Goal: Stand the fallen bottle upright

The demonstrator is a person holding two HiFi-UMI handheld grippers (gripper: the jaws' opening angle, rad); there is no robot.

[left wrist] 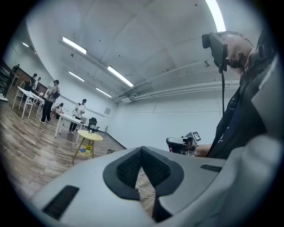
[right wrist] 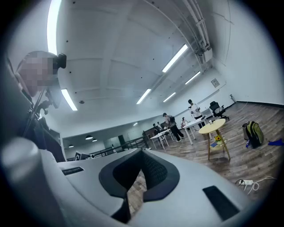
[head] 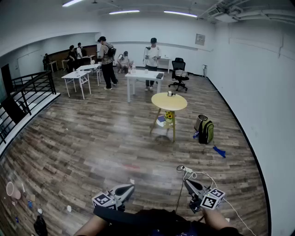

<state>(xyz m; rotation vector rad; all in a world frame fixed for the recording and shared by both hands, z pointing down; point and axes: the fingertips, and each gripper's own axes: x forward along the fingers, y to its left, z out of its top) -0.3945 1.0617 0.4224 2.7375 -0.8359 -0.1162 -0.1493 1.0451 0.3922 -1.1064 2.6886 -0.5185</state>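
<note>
Down by my chest, left gripper (head: 125, 190) and right gripper (head: 188, 184) sit level, jaws together, empty. Well ahead stands a round table (head: 159, 102); a small dark thing (head: 170, 93) sits on it, whether the bottle I cannot tell.

A large open room with white walls (head: 258, 69) and a wood-plank floor (head: 92, 138), lit by ceiling strip lights (head: 124, 12).

A round yellow table (head: 169, 101) with a lower shelf stands mid-floor. A green-and-black backpack (head: 206, 131) stands on the floor near it, toward the right wall. Farther back stand a long white table (head: 144, 76) and a smaller white table (head: 78, 76), with several people (head: 107, 62) standing or sitting around them. A black office chair (head: 179, 73) stands near the far wall, below a small framed picture (head: 199, 39). A black railing (head: 27, 92) runs along the left side. A white cable (head: 203, 175) trails over the near floor.
</note>
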